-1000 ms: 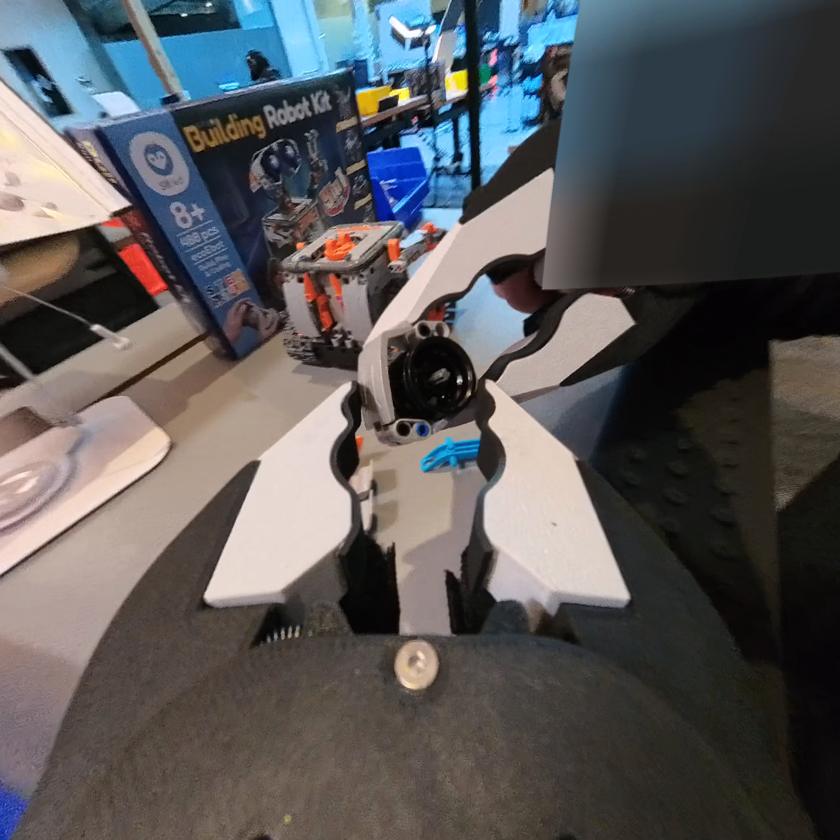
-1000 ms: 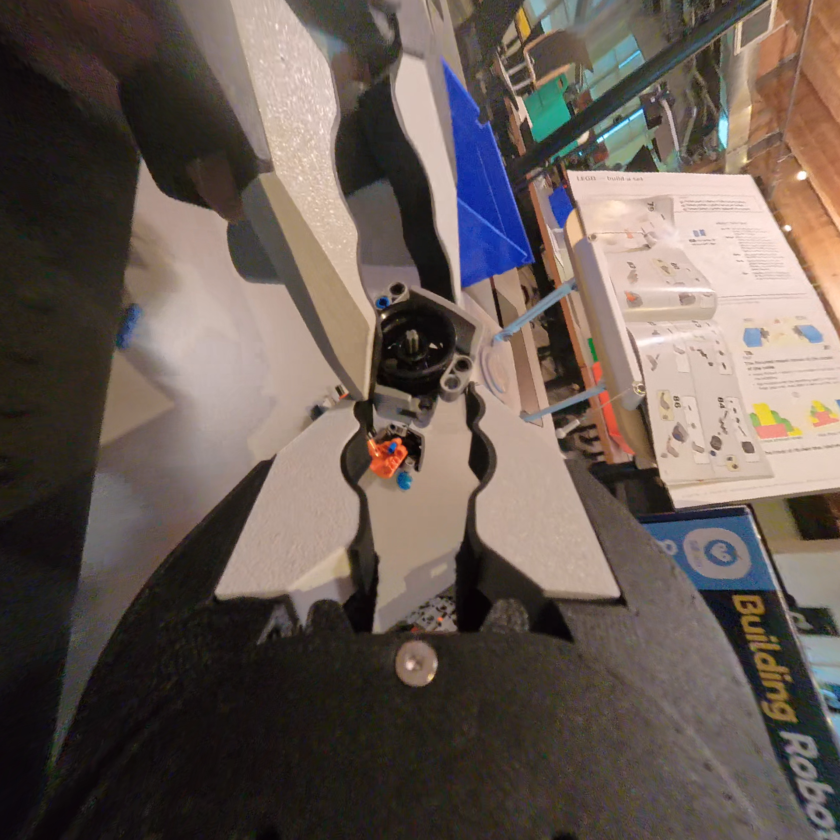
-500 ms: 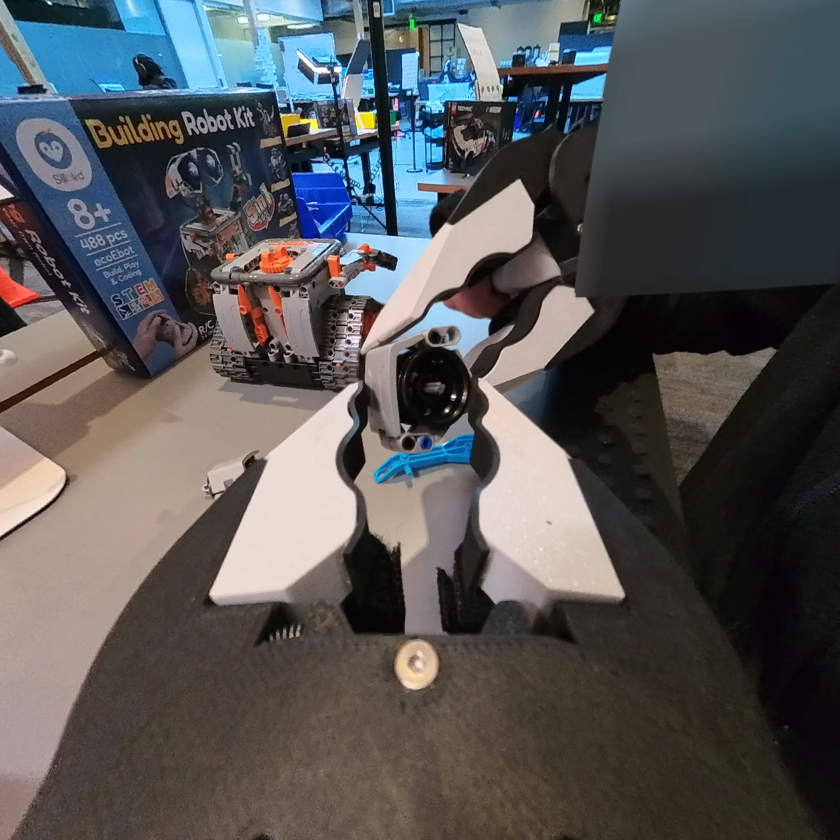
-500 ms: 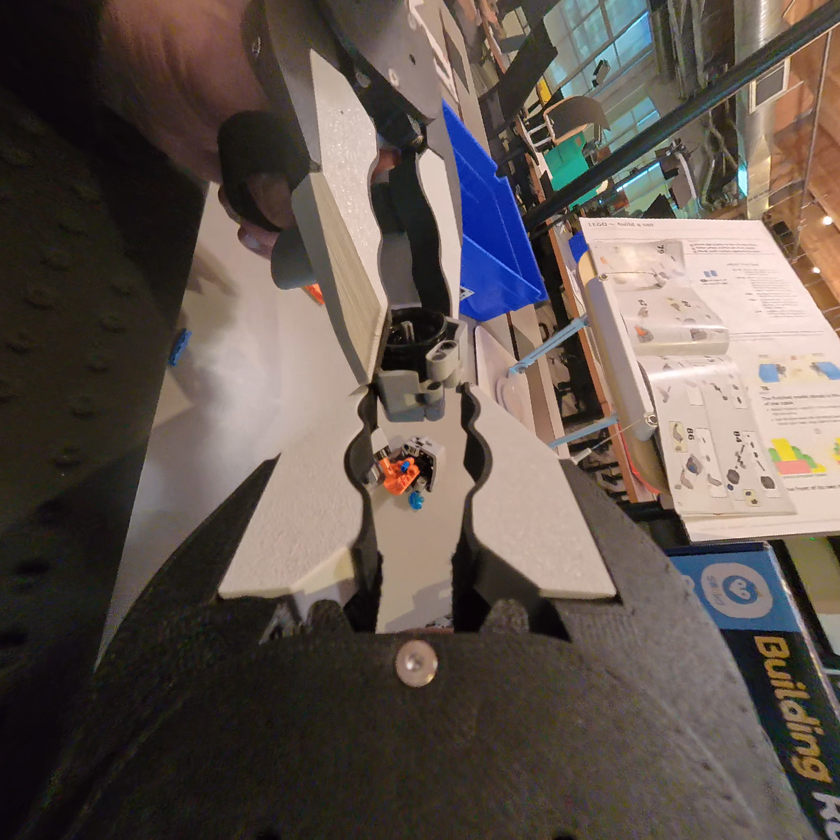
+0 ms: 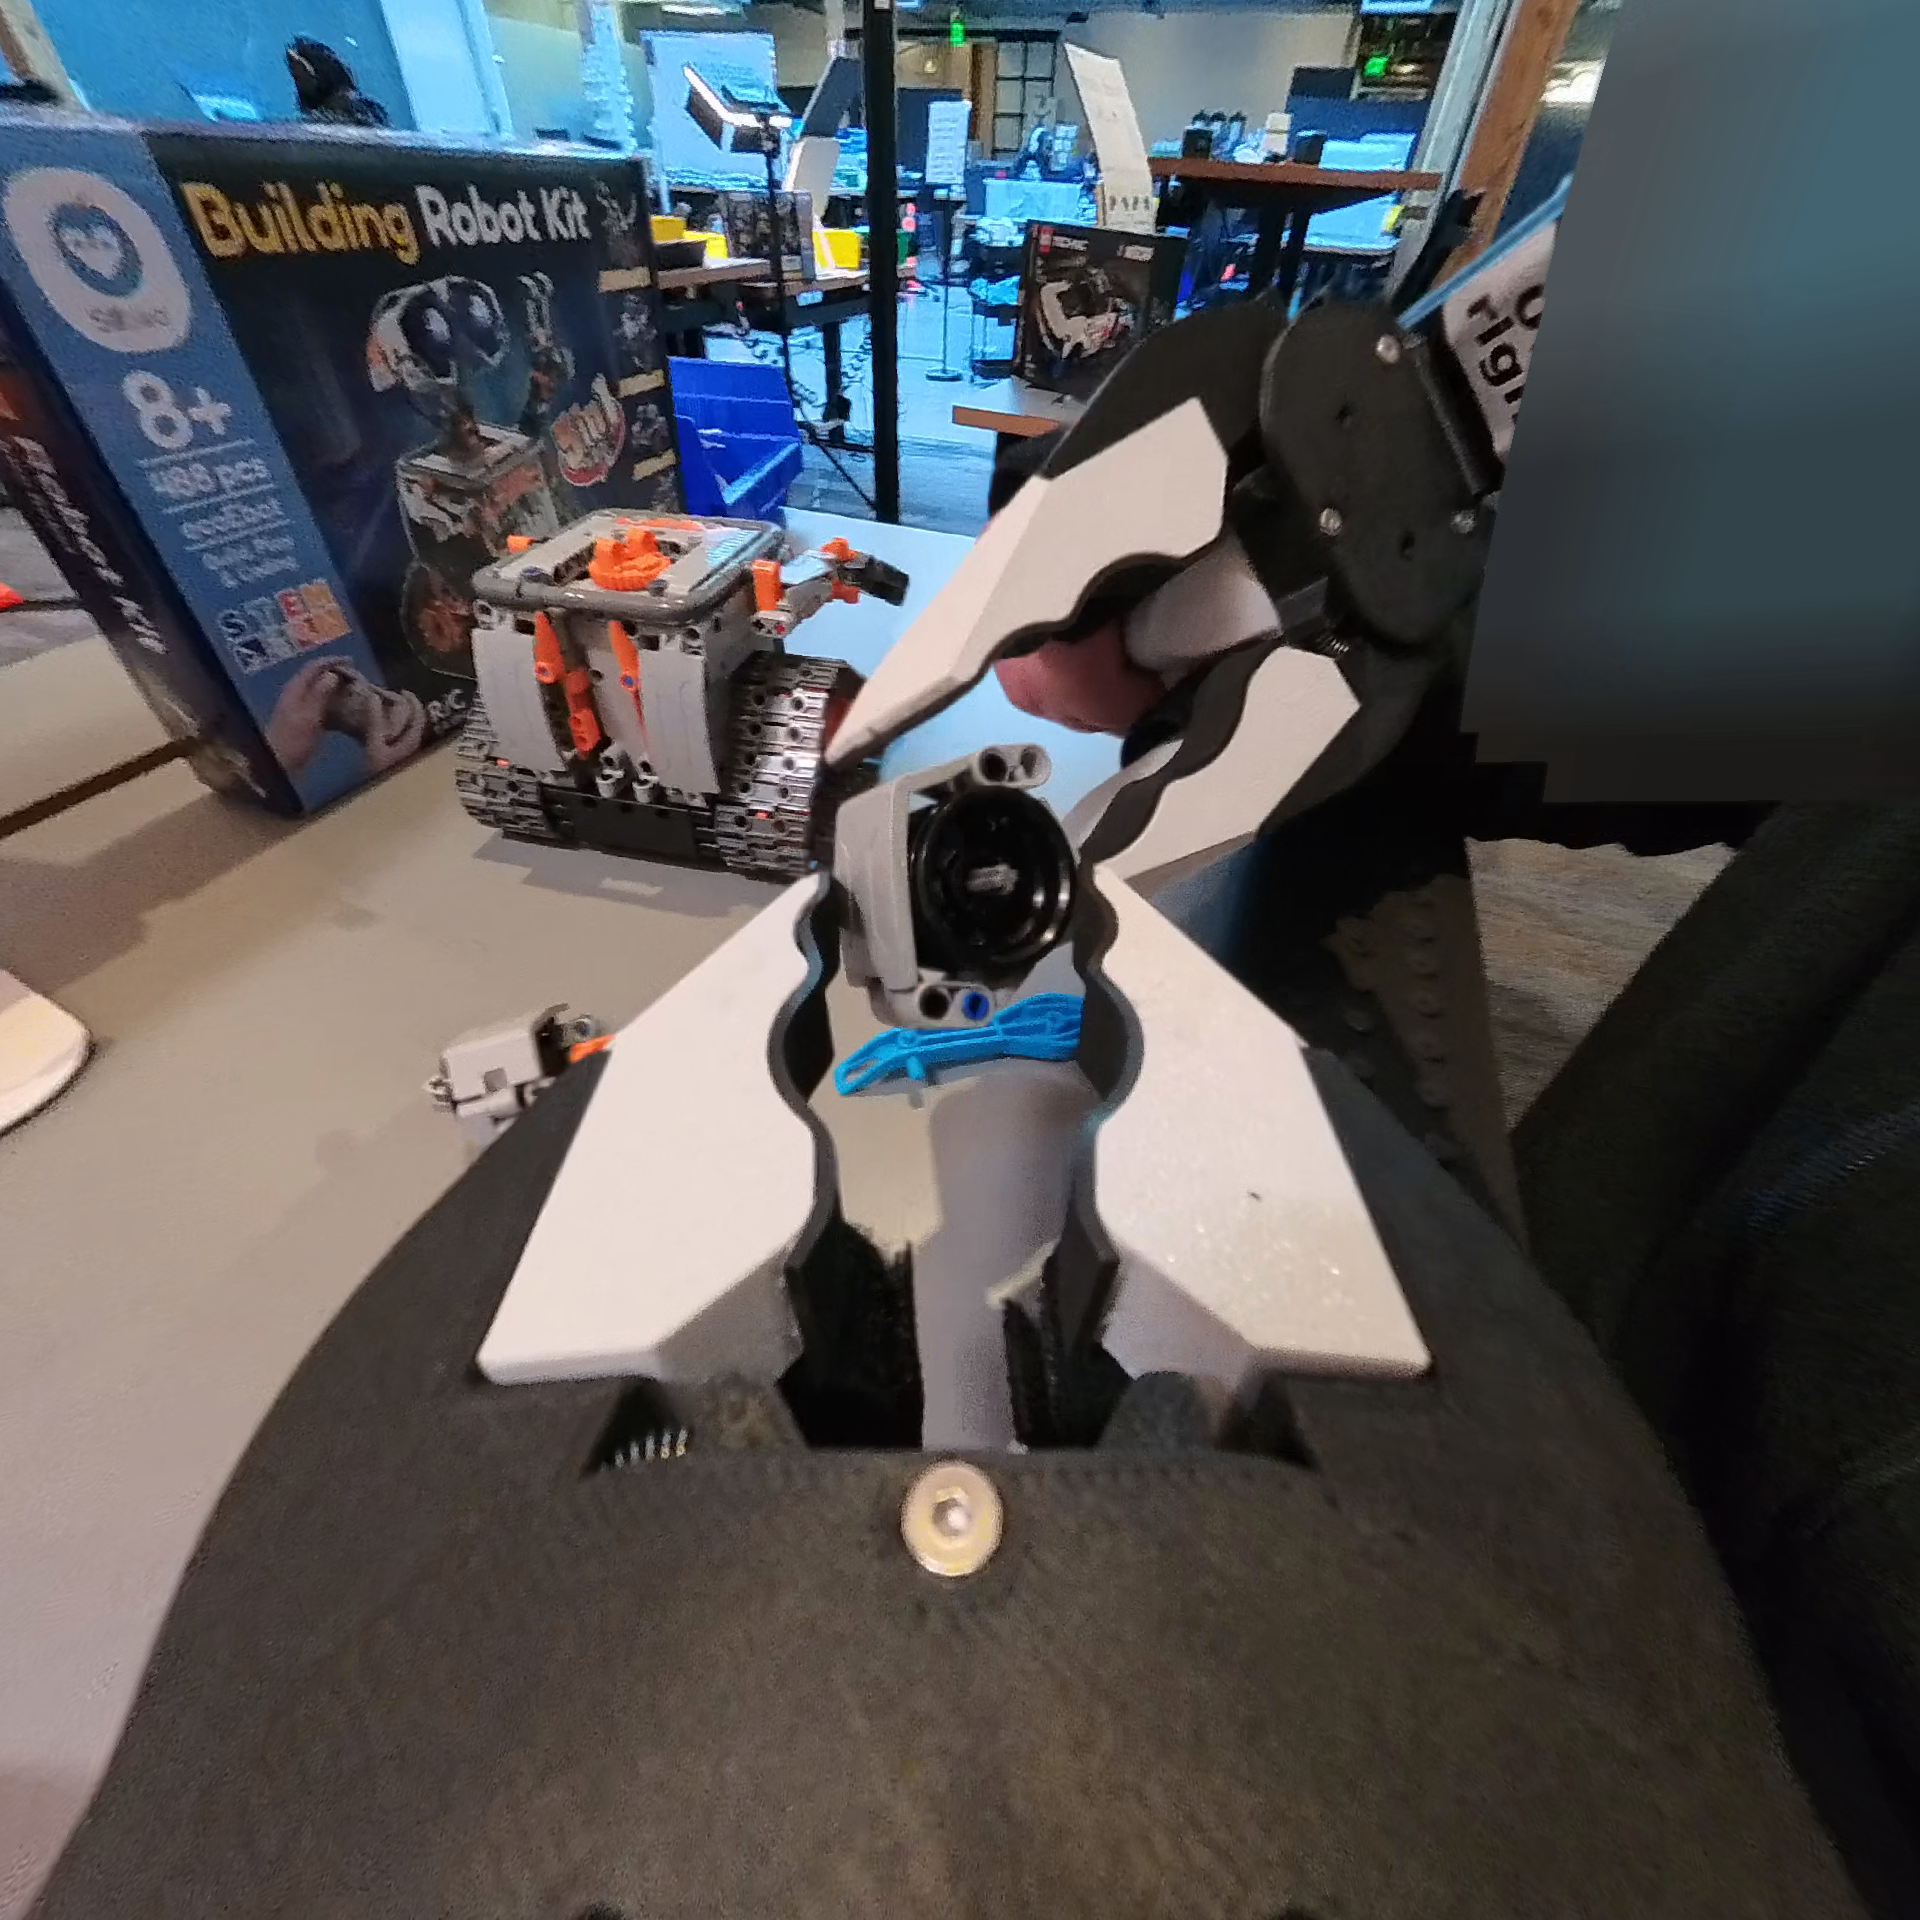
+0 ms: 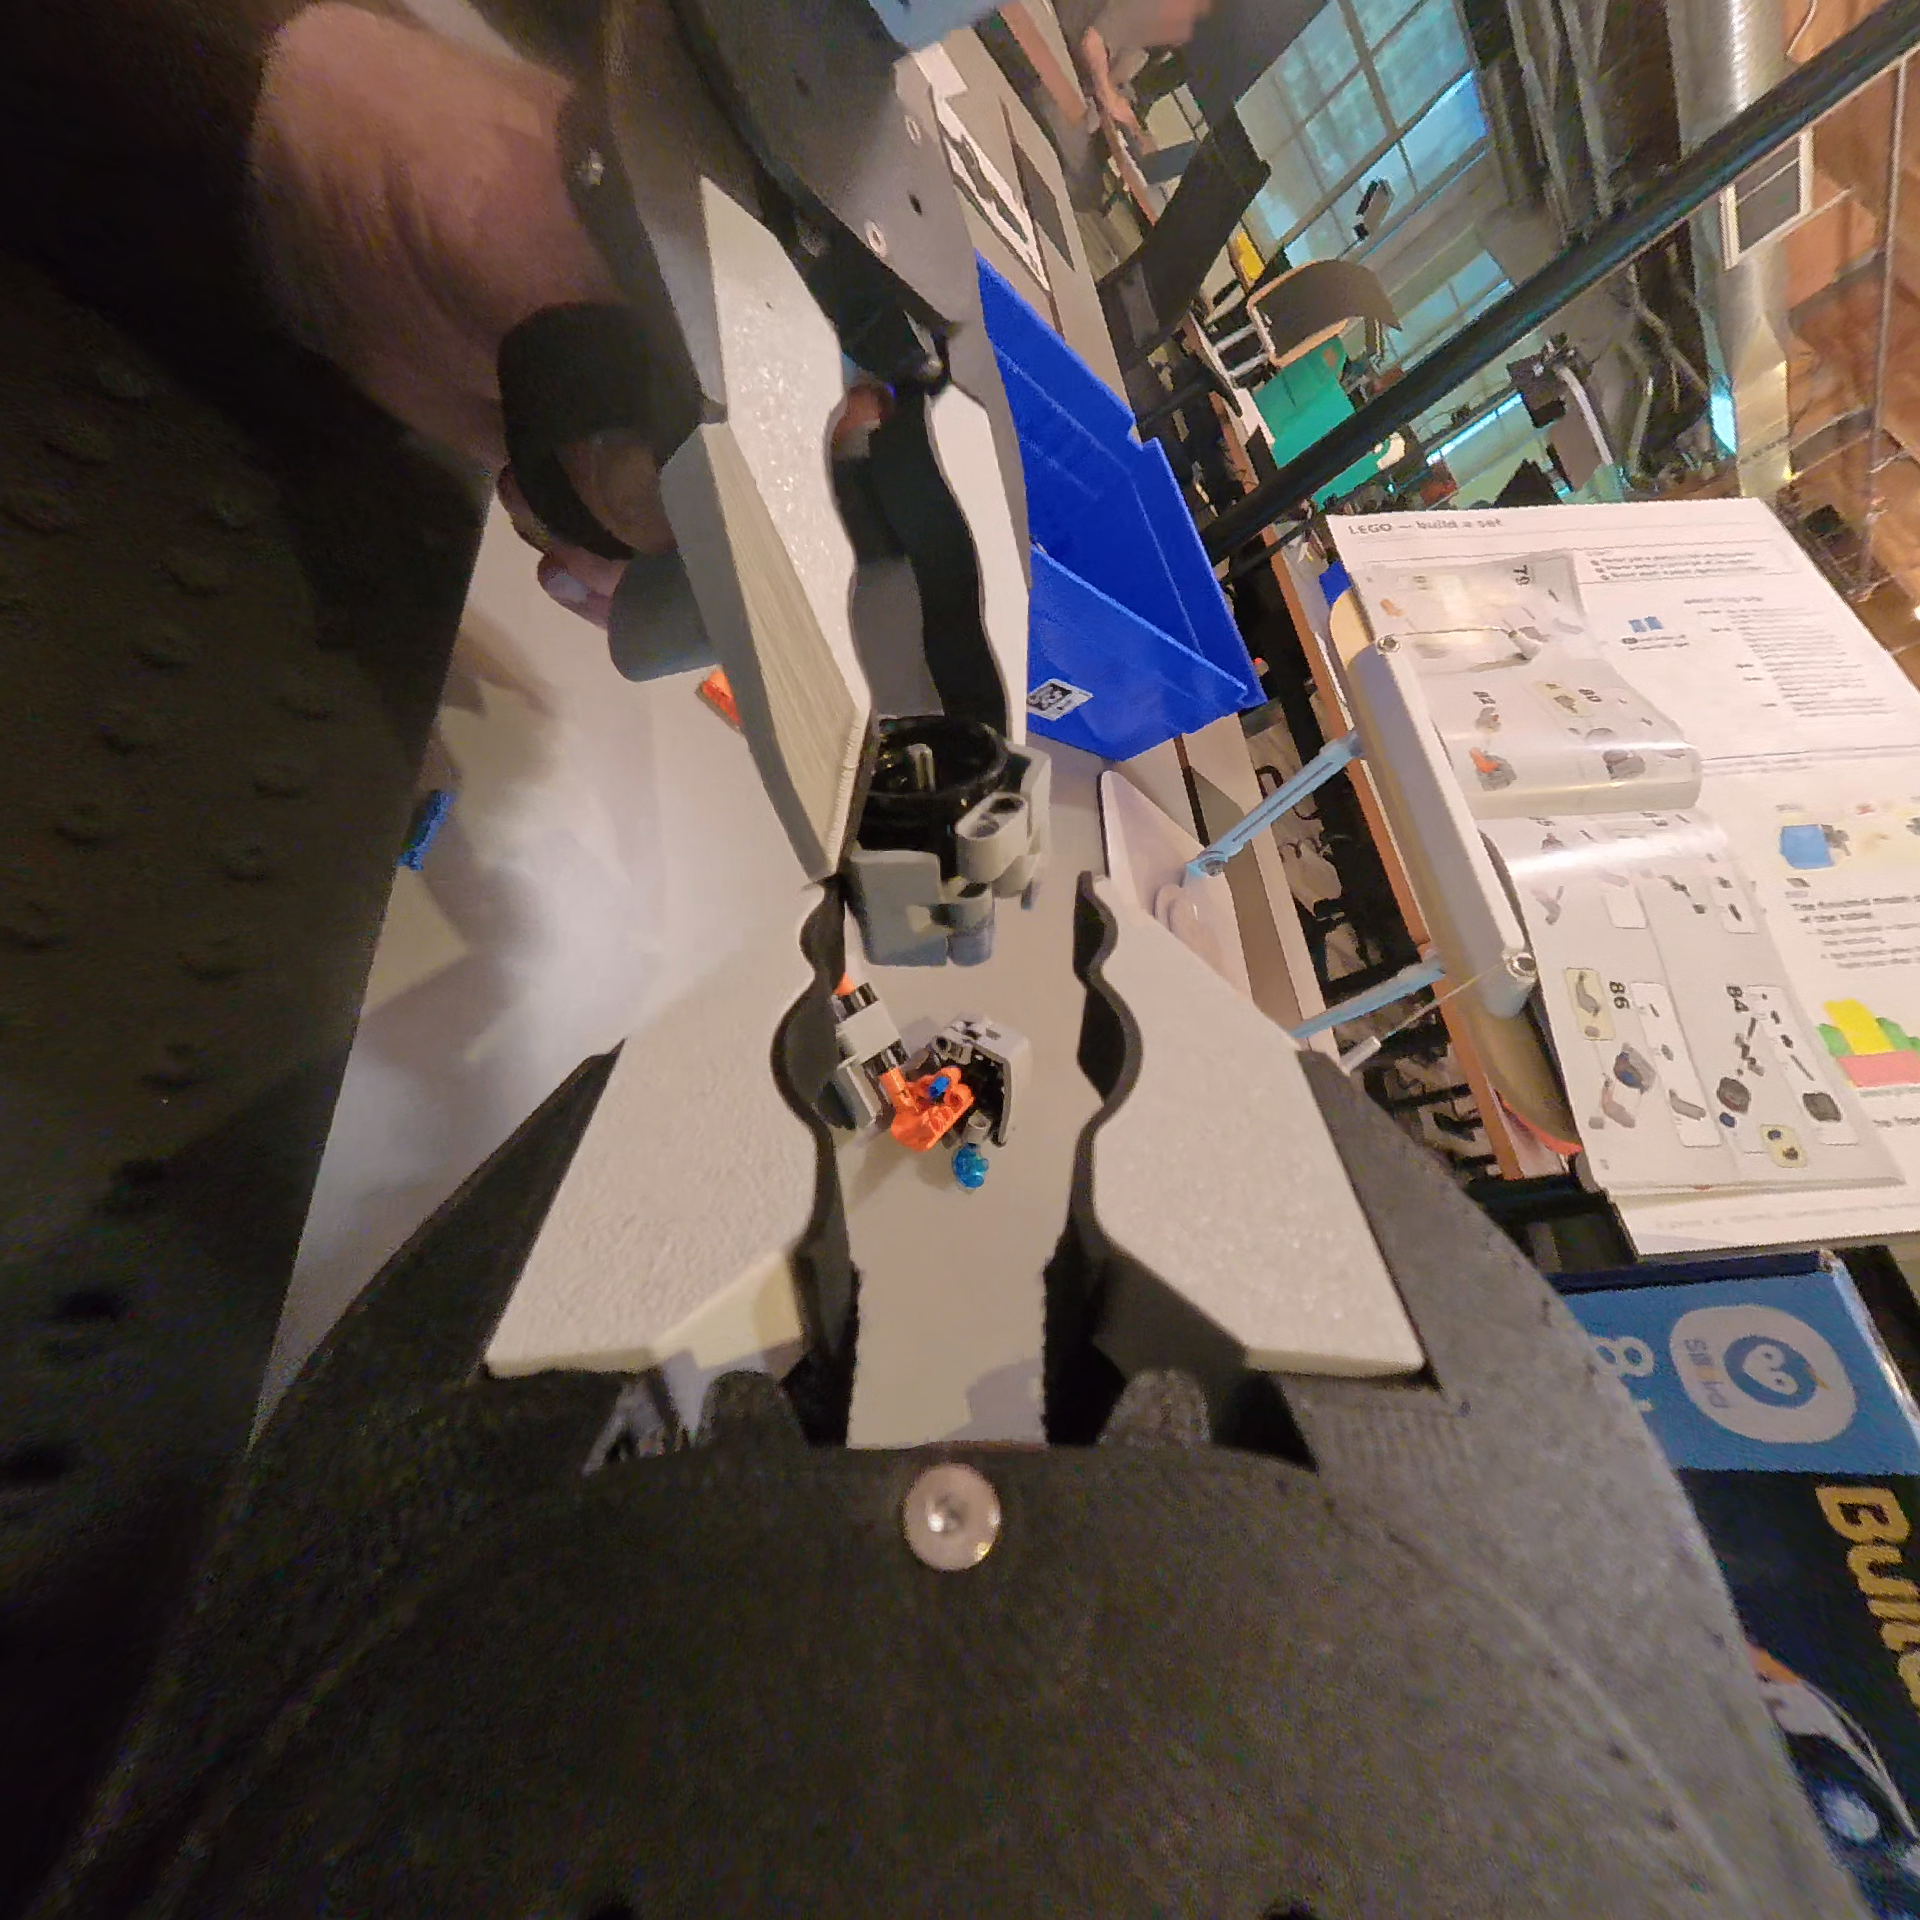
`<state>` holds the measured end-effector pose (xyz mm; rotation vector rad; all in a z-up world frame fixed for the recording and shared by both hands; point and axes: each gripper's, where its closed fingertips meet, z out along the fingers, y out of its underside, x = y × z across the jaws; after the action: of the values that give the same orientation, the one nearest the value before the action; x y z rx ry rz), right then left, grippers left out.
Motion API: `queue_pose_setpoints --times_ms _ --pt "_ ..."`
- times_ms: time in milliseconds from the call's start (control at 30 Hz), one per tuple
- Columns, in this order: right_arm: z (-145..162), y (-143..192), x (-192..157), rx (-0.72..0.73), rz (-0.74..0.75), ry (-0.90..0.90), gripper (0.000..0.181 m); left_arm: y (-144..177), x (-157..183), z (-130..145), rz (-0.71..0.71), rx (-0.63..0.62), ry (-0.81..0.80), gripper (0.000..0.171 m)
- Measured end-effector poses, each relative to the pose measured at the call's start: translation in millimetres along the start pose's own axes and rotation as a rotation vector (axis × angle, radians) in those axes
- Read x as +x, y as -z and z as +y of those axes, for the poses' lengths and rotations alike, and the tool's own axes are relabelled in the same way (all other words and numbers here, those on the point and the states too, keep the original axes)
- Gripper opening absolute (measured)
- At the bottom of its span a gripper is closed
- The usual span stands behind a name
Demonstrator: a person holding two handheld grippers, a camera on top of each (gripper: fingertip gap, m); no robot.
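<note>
My left gripper (image 5: 956, 883) is shut on a grey brick module with a round black lens (image 5: 987, 894) and holds it above the grey table (image 5: 260, 987). My right gripper (image 5: 961, 784) comes in from the upper right, open, with its tips flanking the module's top. In the right wrist view the right gripper (image 6: 954, 888) is open, and the module's grey end (image 6: 914, 894) sits just at its tips, held by the left gripper (image 6: 925, 805) from above. A small grey and orange assembly (image 6: 935, 1081) and a clear blue stud (image 6: 968, 1166) lie on the table below.
A tracked grey and orange robot model (image 5: 634, 686) stands in front of the kit box (image 5: 312, 416). A blue lever tool (image 5: 956, 1044) and a small grey part (image 5: 509, 1065) lie on the table. A blue bin (image 6: 1101, 582) and an instruction booklet on a stand (image 6: 1662, 831) stand at the far side. The grippers are tip to tip, or close to it. From the left gripper's tips to the clear blue stud (image 6: 968, 1166) is close to 15 centimeters.
The right gripper has drawn back, so the module now sits at its tips rather than between its fingers. The left gripper keeps its hold and its view has swung right, away from the booklet stand.
</note>
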<state>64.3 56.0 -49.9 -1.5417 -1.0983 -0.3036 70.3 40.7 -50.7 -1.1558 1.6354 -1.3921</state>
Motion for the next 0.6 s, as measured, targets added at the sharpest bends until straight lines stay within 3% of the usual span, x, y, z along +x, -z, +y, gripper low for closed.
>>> queue_pose_setpoints --times_ms 167,600 --pt "1.4 -1.4 -3.4 0.026 -0.052 -0.07 0.035 -0.6 -0.7 2.2 0.04 0.008 0.069 0.043" --pt "-6.8 5.7 6.3 0.264 -0.301 -0.604 0.035 6.5 2.5 -16.8 -0.149 0.076 -0.245 0.051"
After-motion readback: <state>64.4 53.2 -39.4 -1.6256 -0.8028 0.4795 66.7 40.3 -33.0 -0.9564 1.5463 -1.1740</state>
